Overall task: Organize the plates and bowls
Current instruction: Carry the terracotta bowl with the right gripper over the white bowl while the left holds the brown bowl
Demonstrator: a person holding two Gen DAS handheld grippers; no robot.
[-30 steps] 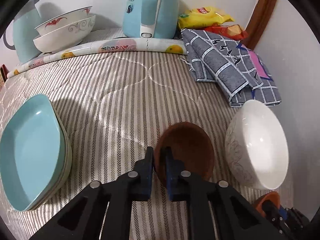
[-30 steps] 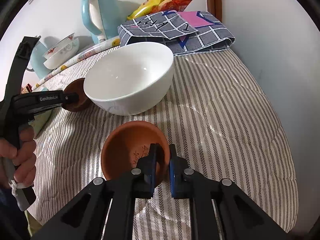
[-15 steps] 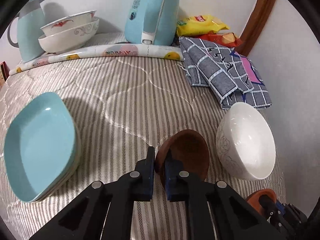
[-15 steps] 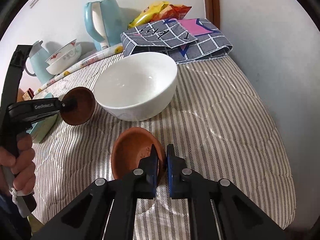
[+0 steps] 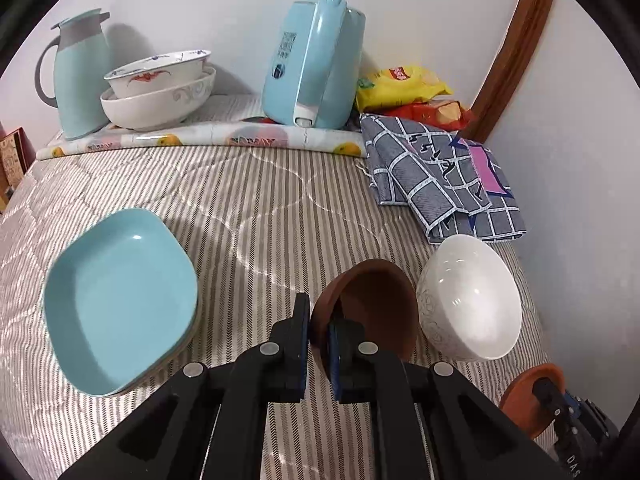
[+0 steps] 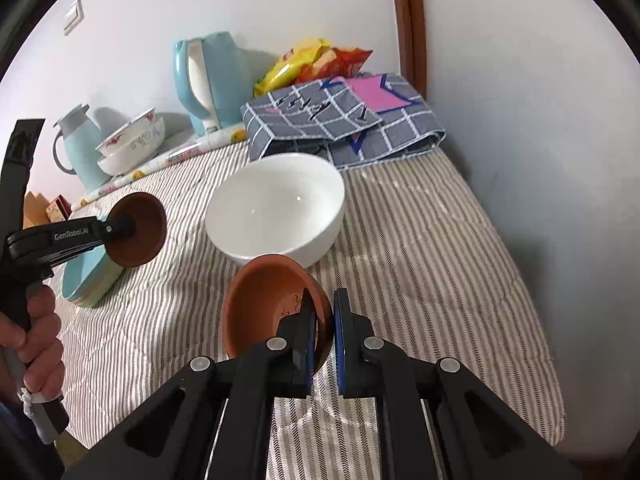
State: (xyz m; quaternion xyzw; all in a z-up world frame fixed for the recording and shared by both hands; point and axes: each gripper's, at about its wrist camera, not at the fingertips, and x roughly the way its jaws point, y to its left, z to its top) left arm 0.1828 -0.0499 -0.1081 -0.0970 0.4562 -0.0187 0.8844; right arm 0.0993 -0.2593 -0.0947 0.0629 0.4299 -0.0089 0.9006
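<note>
Brown bowls, two: dark brown bowl [image 5: 368,308] pinched by its rim in left gripper [image 5: 319,344] fingers, terracotta bowl [image 6: 272,308] likewise in right gripper [image 6: 323,344], both lifted near white bowl [image 6: 276,208], likely for nesting.

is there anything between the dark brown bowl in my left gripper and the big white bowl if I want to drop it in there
Nothing visible blocks it. The dark brown bowl, held in the left gripper, hangs beside the white bowl, whose mouth is open and empty.
</note>
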